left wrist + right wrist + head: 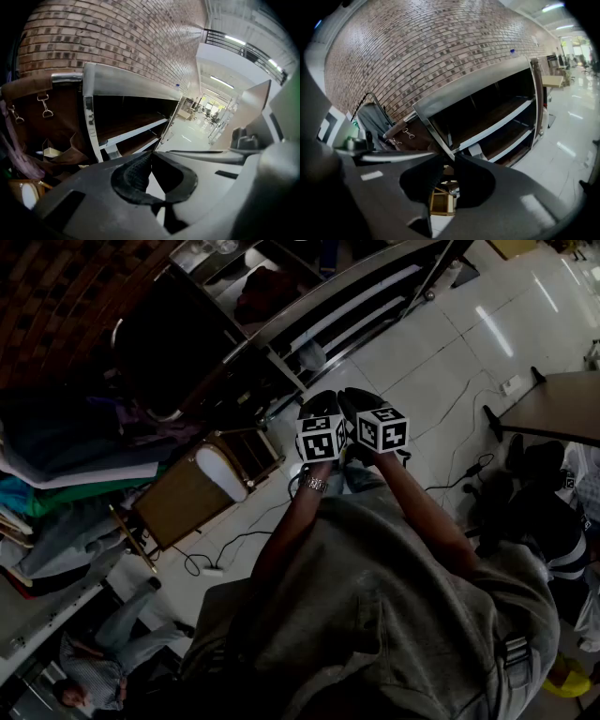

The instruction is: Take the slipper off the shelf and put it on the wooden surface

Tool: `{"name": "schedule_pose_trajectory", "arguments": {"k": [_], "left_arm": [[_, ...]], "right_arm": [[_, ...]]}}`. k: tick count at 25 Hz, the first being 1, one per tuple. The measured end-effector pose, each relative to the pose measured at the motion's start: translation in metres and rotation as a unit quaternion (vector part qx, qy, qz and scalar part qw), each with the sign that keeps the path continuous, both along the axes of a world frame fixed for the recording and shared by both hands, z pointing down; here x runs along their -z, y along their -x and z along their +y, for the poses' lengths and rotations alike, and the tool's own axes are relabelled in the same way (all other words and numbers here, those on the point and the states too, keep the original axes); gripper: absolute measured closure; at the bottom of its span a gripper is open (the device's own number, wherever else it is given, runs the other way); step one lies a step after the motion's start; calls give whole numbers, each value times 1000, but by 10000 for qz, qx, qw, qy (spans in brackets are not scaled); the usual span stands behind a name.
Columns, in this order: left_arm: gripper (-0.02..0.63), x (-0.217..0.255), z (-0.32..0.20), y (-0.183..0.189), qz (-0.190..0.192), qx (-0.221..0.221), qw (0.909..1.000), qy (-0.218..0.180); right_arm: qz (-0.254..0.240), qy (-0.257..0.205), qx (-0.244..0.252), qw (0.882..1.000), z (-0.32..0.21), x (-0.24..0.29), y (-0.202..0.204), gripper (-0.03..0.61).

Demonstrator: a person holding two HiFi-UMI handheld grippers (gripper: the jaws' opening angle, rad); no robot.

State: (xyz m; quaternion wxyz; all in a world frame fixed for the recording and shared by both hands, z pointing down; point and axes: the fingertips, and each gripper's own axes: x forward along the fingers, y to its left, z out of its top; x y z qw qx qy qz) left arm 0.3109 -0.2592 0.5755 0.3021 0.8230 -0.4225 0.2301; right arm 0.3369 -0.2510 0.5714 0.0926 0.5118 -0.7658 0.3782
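Nearest the lens, the grey shirt (403, 615) of the person holding the tools fills the lower centre and right of the head view.

1. Left edge: a pile of folded clothes (66, 474) lies below a brick wall (56, 296). A second person (103, 662) sits in the lower left corner.
2. Left of centre: the wooden surface (178, 507) stands on the white tiled floor (450, 352). The white slipper (221, 472) lies flat on its upper right part, well apart from both tools. A cable (216, 554) runs over the floor just below it.
3. Upper centre: the metal-framed shelf (356, 282) runs diagonally up to the right. The boards visible in both gripper views carry no slipper.
4. Centre: the left tool (150, 157) and the right tool (447, 161) are held side by side in the air, and their marker cubes (322, 437) nearly touch.
   - Left tool: the jaw tips meet, with nothing between them. Its view shows the slipper at the lower left edge.
   - Right tool: the jaws stand at a narrow gap, with nothing between them. A wooden frame (440, 201) shows through the gap.
5. Right edge: a brown worktop (553, 409) stands over the floor.
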Motion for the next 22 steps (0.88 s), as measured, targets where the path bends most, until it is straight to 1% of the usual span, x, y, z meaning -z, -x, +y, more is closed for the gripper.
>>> {"name": "schedule_pose_trajectory", "arguments": {"k": [1,2,4,7,10,14,15,17,19,22], "left_arm": [[609,-3,-2,3,-6,77,10000,29],[609,-6,-3,6,-3,148,9999,60],[609,-13,-3,10,51,274,9995,138],[609,-27,-2,13,207,424,9986,248],[609,-56,-2,24,293,600,9973,312],[609,-121,6,47,362,950,9937,462],[609,-139,11,54,339,1064,9923,527],[609,-169,21,69,285,1269,9897,605],[609,-194,22,83,245,1407,9881,575],[609,-221,19,101,188,1559,9865,470]], "right_arm": [[-73,78,-49,9999,-4,-21,-3,516],[-173,184,-133,9996,-9,-44,-6,499],[-540,513,-439,9963,-23,-96,-18,476],[-1263,930,-914,9834,-60,-182,-38,413],[-1702,1124,-1279,9706,-101,-269,-44,365],[-2232,1388,-1757,9487,-142,-366,-38,346],[-2361,1407,-1820,9441,-148,-387,-33,340],[-2574,1380,-1873,9379,-162,-422,-23,304],[-2721,1305,-1952,9332,-181,-454,-15,274],[-2882,1255,-2087,9261,-207,-488,-7,275]]}}
